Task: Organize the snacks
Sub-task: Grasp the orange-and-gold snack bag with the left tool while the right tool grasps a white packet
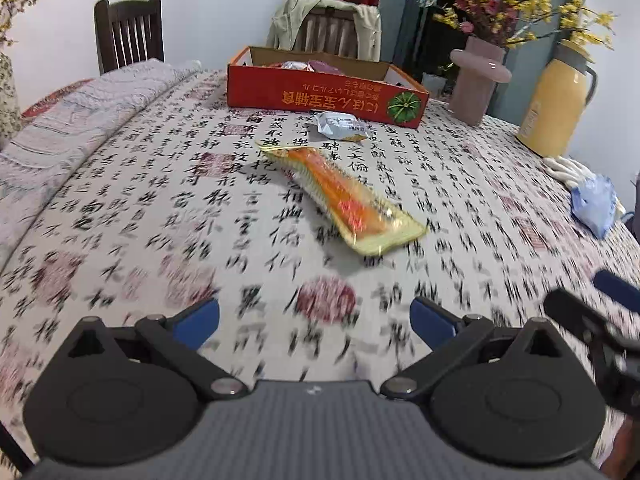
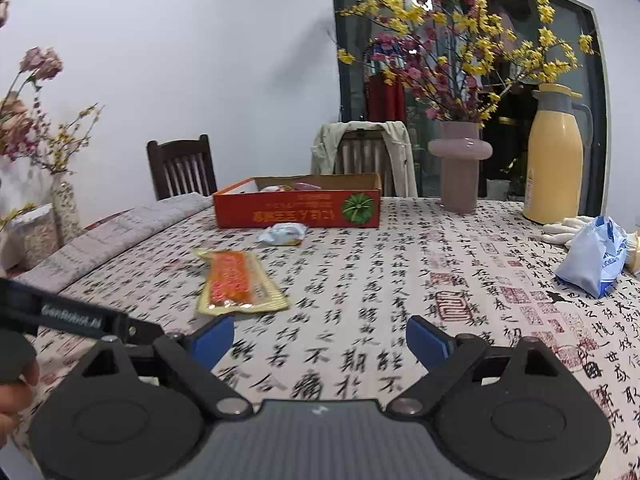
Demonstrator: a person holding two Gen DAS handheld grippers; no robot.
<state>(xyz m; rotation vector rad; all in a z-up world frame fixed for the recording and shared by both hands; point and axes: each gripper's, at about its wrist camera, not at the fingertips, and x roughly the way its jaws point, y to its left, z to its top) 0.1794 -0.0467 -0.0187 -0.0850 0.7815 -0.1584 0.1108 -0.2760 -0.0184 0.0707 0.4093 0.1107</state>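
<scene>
Snacks are still scattered on the tablecloth (image 2: 360,280): a long orange packet (image 1: 340,188) lies flat in the middle, a small silver-and-blue packet (image 1: 340,124) sits just in front of the red cardboard box (image 1: 320,96), and a pale blue bag (image 2: 592,256) rests well apart at the right edge beside some white gloves (image 2: 568,226). The box already holds a few wrapped items. The left gripper (image 1: 314,320) hovers above the cloth with its jaws spread wide and nothing between them, pointed toward the orange packet; the right gripper (image 2: 320,340) is likewise wide open and empty, with the orange packet ahead to its left. The likely trouble lies in the orange packet itself: it is thin, flat and glossy, so the fingertips may slide over it or pinch the cloth along with it, dragging the fabric and shifting the small packet near the box. The two grippers are also close together, the right one's finger showing at the edge of the left view, so both reaching for the same packet could make them knock. The pink vase (image 2: 460,168) and yellow flask (image 2: 554,160) stand behind the box, within reach of a careless swing.
</scene>
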